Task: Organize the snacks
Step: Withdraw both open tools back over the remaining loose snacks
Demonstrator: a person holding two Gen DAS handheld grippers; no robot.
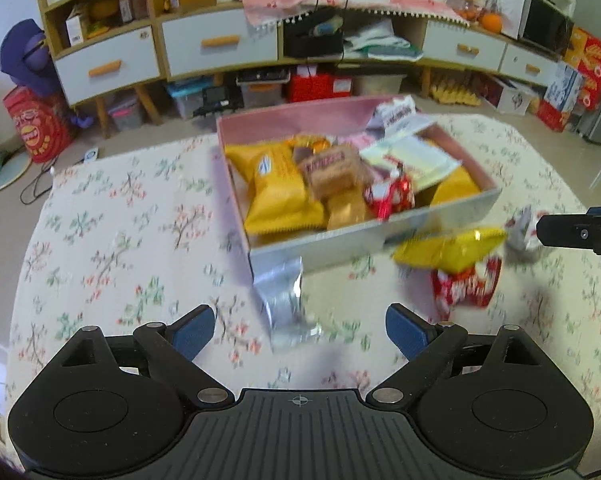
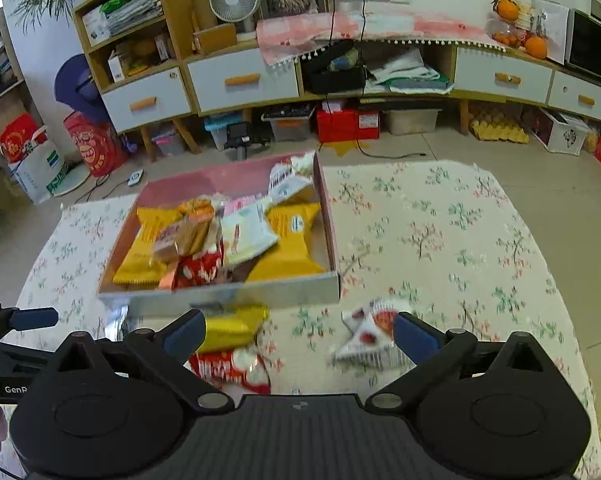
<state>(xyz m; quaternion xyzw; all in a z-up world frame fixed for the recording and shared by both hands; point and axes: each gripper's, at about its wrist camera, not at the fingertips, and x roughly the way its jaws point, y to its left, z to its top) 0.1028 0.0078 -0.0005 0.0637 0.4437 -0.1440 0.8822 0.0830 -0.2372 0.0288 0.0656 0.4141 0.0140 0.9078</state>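
Observation:
A pink-lined box (image 1: 340, 242) with a silver front wall holds several snack packs, yellow, red, white and brown. A silver packet (image 1: 286, 308) lies on the floral cloth in front of it, just ahead of my open left gripper (image 1: 300, 330), with neither pad on it. To the right lie a yellow packet (image 1: 448, 250), a red one (image 1: 466, 290) and a white one (image 1: 520, 232). In the right wrist view my right gripper (image 2: 300, 334) stands open above the cloth. The yellow packet (image 2: 232, 326) and red packet (image 2: 228, 368) lie by its left finger, the white packet (image 2: 368, 338) by its right finger. The box (image 2: 220, 298) sits just beyond.
The floral cloth (image 2: 440, 240) covers the table to the box's right. Beyond the far edge are floor and a long wooden cabinet (image 2: 244, 80) with white drawers, with bins and boxes under it. A finger of the other gripper (image 1: 580, 232) reaches in from the right.

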